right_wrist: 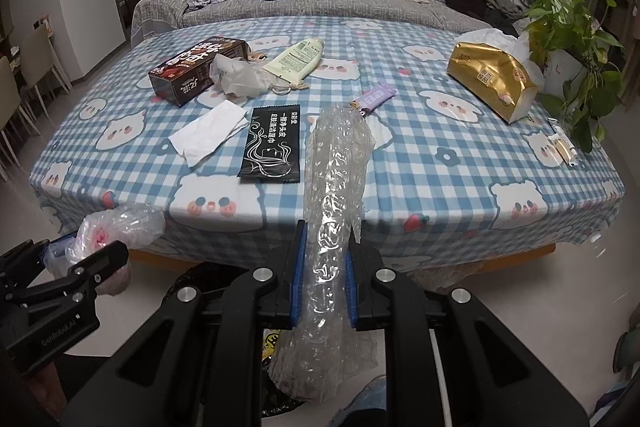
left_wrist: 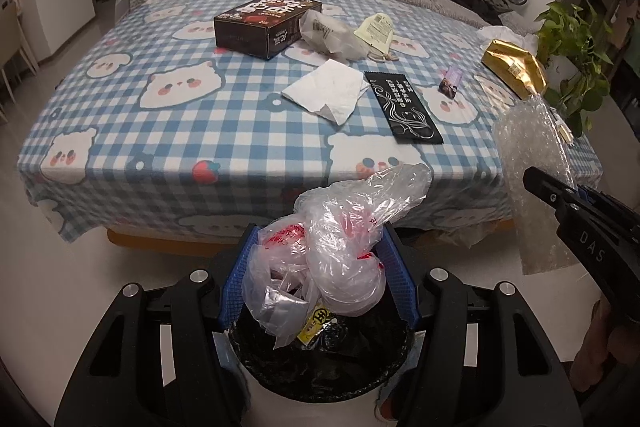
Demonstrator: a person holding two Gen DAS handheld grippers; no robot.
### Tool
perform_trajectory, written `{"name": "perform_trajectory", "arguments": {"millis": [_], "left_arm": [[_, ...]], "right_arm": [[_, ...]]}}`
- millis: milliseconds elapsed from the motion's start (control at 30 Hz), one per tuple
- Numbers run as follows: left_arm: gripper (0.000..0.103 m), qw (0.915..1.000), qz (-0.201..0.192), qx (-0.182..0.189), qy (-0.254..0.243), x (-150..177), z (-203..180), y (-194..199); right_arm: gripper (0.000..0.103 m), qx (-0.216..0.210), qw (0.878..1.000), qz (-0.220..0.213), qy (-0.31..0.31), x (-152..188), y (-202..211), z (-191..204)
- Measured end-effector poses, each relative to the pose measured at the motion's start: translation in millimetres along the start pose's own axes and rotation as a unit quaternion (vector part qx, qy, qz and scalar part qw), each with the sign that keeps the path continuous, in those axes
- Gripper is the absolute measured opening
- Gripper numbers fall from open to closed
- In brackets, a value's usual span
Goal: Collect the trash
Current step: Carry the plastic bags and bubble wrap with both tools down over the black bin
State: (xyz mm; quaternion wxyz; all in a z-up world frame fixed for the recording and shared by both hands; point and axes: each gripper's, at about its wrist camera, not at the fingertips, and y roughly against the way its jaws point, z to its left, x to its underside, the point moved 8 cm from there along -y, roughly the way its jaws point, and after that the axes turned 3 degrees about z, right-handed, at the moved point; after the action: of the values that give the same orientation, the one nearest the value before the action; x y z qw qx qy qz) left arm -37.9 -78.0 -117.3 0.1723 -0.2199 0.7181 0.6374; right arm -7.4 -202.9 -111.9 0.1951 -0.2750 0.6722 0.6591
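Over bin (left_wrist: 320, 367), fingers (left_wrist: 320, 267) gripping bags (left_wrist: 336, 251)

The surface (right_wrist: 400, 163) is covered by a blue-and-white checked cloth printed with bears. On it are laid a dark box (right_wrist: 196, 69), a crumpled grey bag (right_wrist: 240, 77), a pale green pouch (right_wrist: 296, 57), a white tissue (right_wrist: 210, 137), a black sachet (right_wrist: 272, 147), a purple wrapper (right_wrist: 376, 99), a gold tissue pack (right_wrist: 494, 79) and a small tube (right_wrist: 562, 143) at the right edge.
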Motion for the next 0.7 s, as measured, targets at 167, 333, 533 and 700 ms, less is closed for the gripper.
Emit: {"name": "perform_trajectory", "arguments": {"millis": [167, 333, 533, 700], "left_arm": [[0.058, 1.0, 0.007, -0.001, 0.003, 14.9, 1.5, -3.4], [0.058, 0.9999, 0.014, -0.002, 0.006, 28.6, 4.2, -8.2], [0.058, 0.9998, 0.021, -0.003, 0.007, 42.9, 7.3, -15.2], [0.058, 0.9996, 0.027, -0.005, 0.008, 52.6, 10.4, -23.0]], "right_arm": [[0.016, 0.002, 1.0, 0.002, 0.005, 11.7, 0.9, 3.9], [0.016, 0.001, 1.0, 0.009, 0.008, 29.6, 0.2, 7.5], [0.016, 0.001, 1.0, 0.018, 0.009, 46.7, -3.4, 10.6], [0.016, 0.001, 1.0, 0.028, 0.012, 59.9, -11.2, 14.2]]}}
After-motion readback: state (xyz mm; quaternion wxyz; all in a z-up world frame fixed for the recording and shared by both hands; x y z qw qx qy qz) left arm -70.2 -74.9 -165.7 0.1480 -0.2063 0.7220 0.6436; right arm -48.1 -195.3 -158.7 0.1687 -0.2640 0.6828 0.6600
